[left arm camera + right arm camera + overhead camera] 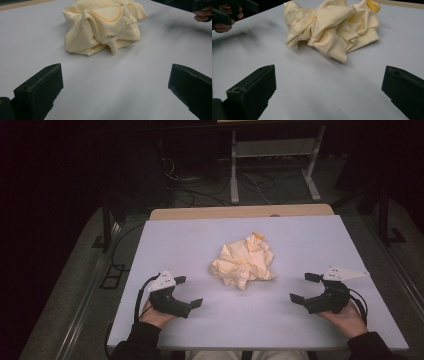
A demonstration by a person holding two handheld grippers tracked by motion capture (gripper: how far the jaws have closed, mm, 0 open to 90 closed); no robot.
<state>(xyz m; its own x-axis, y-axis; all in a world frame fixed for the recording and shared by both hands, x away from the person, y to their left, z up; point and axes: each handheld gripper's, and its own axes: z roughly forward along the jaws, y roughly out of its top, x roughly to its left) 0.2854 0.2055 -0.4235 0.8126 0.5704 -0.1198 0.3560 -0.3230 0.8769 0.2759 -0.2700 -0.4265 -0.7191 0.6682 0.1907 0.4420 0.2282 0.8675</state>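
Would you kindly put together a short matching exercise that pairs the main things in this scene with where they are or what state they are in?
Things:
1. left gripper
2. right gripper
3. pale yellow garment
4. white table top

Places or states:
A. crumpled in a heap at the middle of the table
B. open, at the near right of the table, pointing toward the heap
C. bears the heap and both grippers
D. open, at the near left of the table, apart from the heap

Pairs: 1-D, 2-B, 3-A, 4-C
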